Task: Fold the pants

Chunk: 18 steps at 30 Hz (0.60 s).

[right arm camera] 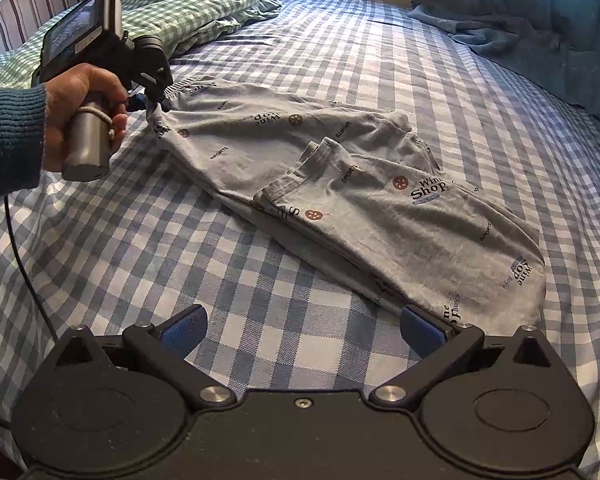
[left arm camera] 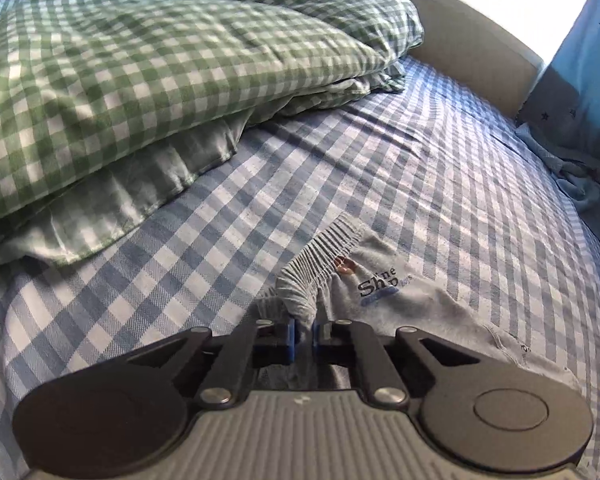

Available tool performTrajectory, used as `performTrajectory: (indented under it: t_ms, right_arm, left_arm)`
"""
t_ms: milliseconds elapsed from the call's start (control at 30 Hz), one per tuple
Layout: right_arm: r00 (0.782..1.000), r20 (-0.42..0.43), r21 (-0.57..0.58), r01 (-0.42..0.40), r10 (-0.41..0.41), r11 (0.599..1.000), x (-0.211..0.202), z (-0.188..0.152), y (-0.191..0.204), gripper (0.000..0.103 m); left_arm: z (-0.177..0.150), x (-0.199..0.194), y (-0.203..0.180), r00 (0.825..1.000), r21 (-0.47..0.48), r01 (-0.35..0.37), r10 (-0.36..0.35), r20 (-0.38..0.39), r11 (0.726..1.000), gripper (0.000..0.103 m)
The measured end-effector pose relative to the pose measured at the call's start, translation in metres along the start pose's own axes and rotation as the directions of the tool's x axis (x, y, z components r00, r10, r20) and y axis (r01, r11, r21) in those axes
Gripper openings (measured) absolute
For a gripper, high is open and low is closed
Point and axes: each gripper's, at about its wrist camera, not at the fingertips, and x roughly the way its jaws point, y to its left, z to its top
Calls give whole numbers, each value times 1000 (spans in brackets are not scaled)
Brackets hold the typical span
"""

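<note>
Two blue pads point(left arm camera: 291, 334) of my left gripper point(left arm camera: 304, 334) are nearly together in the left wrist view, pinching the gathered waistband of the pants point(left arm camera: 380, 292) and lifting it off the bed sheet point(left arm camera: 220, 248). No box or basket shows here. The pants are grey, with a ribbed elastic band, a small brown round mark and dark print that reads partly "Shop". A green checked quilt point(left arm camera: 120, 80) lies heaped beyond.

From the right wrist view, my right gripper point(right arm camera: 304, 330) stands wide, nothing between its pads, one pad point(right arm camera: 422, 326) touching or just over the near end of the pants point(right arm camera: 340, 200). They lie folded lengthwise across the blue checked sheet point(right arm camera: 180, 260). My left hand point(right arm camera: 80, 108) holds the left gripper point(right arm camera: 156, 100) on the far waistband. Print reads "Wine Shop Boys" and "SPORTS".
</note>
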Motion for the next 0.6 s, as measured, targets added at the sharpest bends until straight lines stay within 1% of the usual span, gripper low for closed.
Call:
performTrajectory:
  t_ms: [67,133,300,367,467,533,600]
  right_arm:
    - [1000,-17,40,8,-8,999,3,-1,-8,102]
    - [999,-35,49,26,-24,998,5,-2,-13,102]
    - [999,-12,49,48,-48,998,1,2,-23,102]
    - [999,-5,67,51,-50,996,4,5,-29,102]
    - [999,7,79,48,-48,996,7,9,-36,102]
    - [999,18,84,39,-41,996,8,11,-41,102]
    - [999,24,75,26,-28,997,9,12,-46,102]
  left_arm:
    - [-1,-7,-4,1000,50,12,-13,21,999,7]
    - [-1,-13,-9,999,82,23,-26,32,996,7]
    - [-3,-30,-22,996,155,51,-61,62,987,6]
    - [-4,-41,-31,993,196,83,-99,71,977,6]
    - [-3,-54,-49,988,276,110,-136,76,955,6]
    - [-1,-57,-58,988,279,112,-138,74,954,6]
    - [3,-54,-57,990,246,100,-121,71,964,6]
